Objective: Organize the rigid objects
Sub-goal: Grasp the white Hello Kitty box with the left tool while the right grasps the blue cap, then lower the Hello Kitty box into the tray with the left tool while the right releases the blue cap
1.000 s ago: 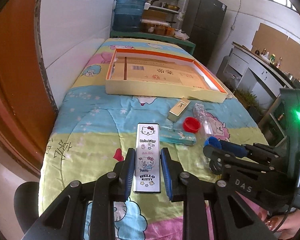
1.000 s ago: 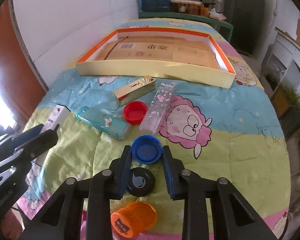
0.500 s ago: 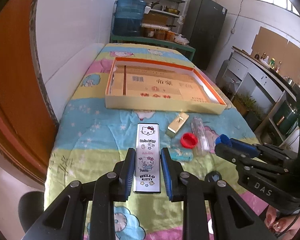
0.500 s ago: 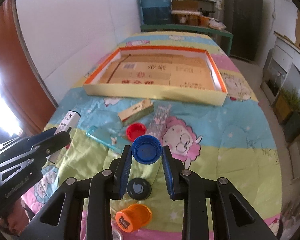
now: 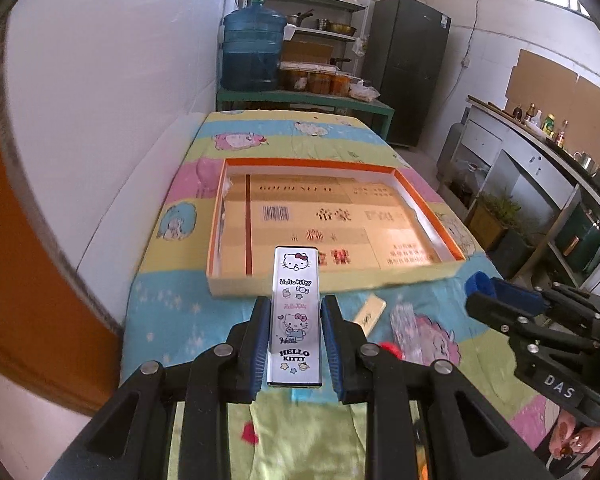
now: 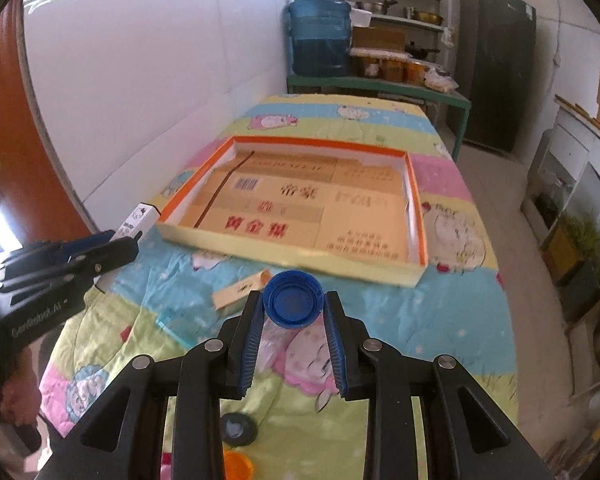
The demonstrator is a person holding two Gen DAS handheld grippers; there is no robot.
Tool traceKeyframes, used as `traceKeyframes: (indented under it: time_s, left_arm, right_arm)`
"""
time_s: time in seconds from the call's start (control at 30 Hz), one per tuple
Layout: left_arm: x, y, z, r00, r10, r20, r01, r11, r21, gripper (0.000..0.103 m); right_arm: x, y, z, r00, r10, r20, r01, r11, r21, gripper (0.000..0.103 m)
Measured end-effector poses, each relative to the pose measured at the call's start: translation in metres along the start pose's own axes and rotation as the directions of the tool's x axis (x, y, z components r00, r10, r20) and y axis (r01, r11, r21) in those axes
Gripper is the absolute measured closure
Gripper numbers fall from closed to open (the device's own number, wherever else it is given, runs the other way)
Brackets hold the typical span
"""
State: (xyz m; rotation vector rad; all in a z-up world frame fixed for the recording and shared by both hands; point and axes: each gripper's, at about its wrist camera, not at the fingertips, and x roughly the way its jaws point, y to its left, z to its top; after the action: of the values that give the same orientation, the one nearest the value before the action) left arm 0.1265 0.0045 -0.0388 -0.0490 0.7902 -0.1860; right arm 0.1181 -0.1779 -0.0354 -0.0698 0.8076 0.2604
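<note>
Orange wood of a door (image 5: 28, 280) filled the far left, with the white wall (image 5: 132, 120) beside it. Next came the quilt (image 5: 172, 300), printed with cartoons in pastel bands and spread over the long table. At about nine o'clock from the table's middle, the left gripper (image 5: 295, 338) was clamped on a Hello Kitty box (image 5: 296, 312), a slim silvery case held lengthwise between the blue pads, lifted off the quilt and pointing toward twelve o'clock. Its far end overlapped the near wall of the shallow tray (image 5: 308, 280), an orange-rimmed cardboard box lid lying at twelve o'clock with flattened golden carton printed in Chinese characters lining its floor.

Moving right, a small gold box (image 6: 240, 290) lay on the quilt just short of the tray, tilted, with a teal packet (image 6: 176, 322) near it at seven o'clock. A clear plastic tube (image 5: 406, 330) rested beside them, partly hidden, and a bit of a red cap (image 5: 390, 348) peeked out by the left gripper's finger.

Further right, the right gripper (image 6: 293, 328) was closed on a blue bottle cap (image 6: 293, 300), hollow side facing the camera, raised above the quilt. Below it, at six o'clock, a black lid (image 6: 238, 430) and an orange lid (image 6: 238, 466) sat on the quilt.

Far off at twelve o'clock stood a blue water jug (image 6: 320, 36), shelves (image 6: 396, 0) and a dark fridge (image 6: 496, 68).
</note>
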Motion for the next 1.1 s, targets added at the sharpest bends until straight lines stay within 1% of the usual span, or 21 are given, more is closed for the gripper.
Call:
traceKeyframes:
  time_s: [0.17,0.4,0.57,0.7,0.83,1.1]
  left_arm:
    - [0.015,-0.003,0.019,1.0,0.006,-0.006,-0.006,1.0,0.02,0.077]
    - [0.042,-0.009,0.05,1.0,0.009,-0.014,-0.008,0.999,0.048,0.077]
    - [0.066,-0.01,0.069,1.0,0.018,-0.025,-0.017,0.999,0.041,0.077]
    - [0.088,-0.006,0.082,0.999,0.03,-0.036,-0.029,0.999,0.037,0.077]
    - [0.11,-0.002,0.085,0.997,0.029,-0.067,-0.027,0.999,0.032,0.077]
    - [0.145,0.005,0.082,0.992,0.032,-0.121,-0.03,0.999,0.018,0.077]
  right_arm:
    - [0.007,-0.01,0.015,1.0,-0.002,0.007,0.002,1.0,-0.017,0.072]
    - [0.023,-0.023,0.042,0.999,0.046,0.011,-0.046,0.999,-0.02,0.072]
    - [0.046,-0.032,0.063,0.998,0.067,0.001,-0.067,0.998,-0.006,0.072]
    - [0.068,-0.038,0.076,0.997,0.077,-0.023,-0.077,0.997,0.004,0.072]
    - [0.095,-0.044,0.085,0.995,0.083,-0.059,-0.082,0.996,0.021,0.072]
    - [0.133,-0.049,0.087,0.991,0.076,-0.111,-0.074,0.997,0.025,0.072]
